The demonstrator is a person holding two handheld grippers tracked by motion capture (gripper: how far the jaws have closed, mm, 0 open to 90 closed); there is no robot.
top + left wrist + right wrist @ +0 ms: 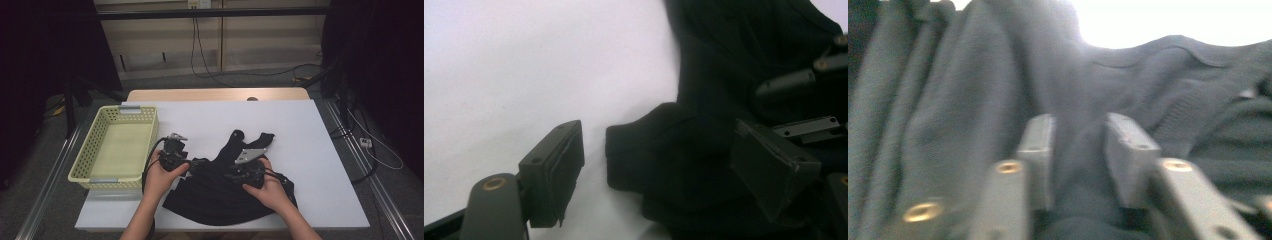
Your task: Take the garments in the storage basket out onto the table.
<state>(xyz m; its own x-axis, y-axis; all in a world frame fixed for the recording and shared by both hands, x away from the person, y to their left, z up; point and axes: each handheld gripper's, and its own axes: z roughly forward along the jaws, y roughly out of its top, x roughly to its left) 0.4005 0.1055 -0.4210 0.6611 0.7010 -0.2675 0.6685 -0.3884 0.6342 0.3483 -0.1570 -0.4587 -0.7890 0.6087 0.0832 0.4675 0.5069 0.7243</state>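
Observation:
A black garment (215,197) lies crumpled on the white tabletop (305,130), near the front edge. My left gripper (191,163) is at the garment's left edge, open. In the left gripper view its jaws (659,170) stand wide apart either side of a thick fold of the garment (649,150), and the pads do not press on it. My right gripper (231,176) rests on the middle of the cloth and points left. In the blurred right gripper view its jaws (1079,145) sit close together with a ridge of the garment (948,100) pinched between them.
A pale yellow plastic basket (90,150) stands on the table's left side, and nothing is inside it. Bare white tabletop stretches behind and to the right of the garment. Cables trail on the floor beyond the table. In the left gripper view, parts of the right gripper (804,80) show at the right.

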